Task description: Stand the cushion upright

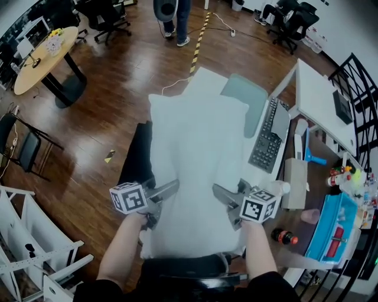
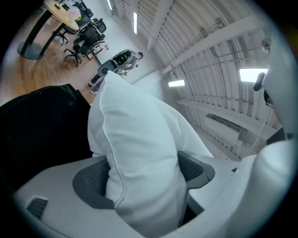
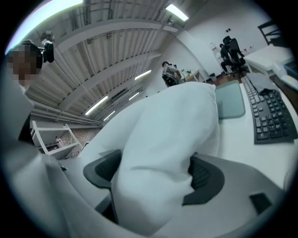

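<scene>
The white cushion (image 1: 198, 159) stretches away from me over the white table (image 1: 260, 177), its far corners pointing towards the room. My left gripper (image 1: 168, 190) grips its near left edge, and my right gripper (image 1: 221, 193) grips its near right edge. In the left gripper view the dark pads (image 2: 91, 183) squeeze a fold of the cushion (image 2: 139, 135); the left gripper (image 2: 144, 179) is shut on it. The right gripper view shows the same: the right gripper (image 3: 156, 174) pinches the cushion (image 3: 172, 121) between its pads (image 3: 205, 176). Whether the cushion's far end rests on the table is hidden.
To the right of the cushion lie a black keyboard (image 1: 269, 138) and a teal mat (image 1: 251, 100). A black chair (image 1: 137, 156) stands at its left. A blue bin (image 1: 333, 227) and a bottle (image 1: 284, 237) sit at lower right. A person (image 1: 174, 17) stands far back.
</scene>
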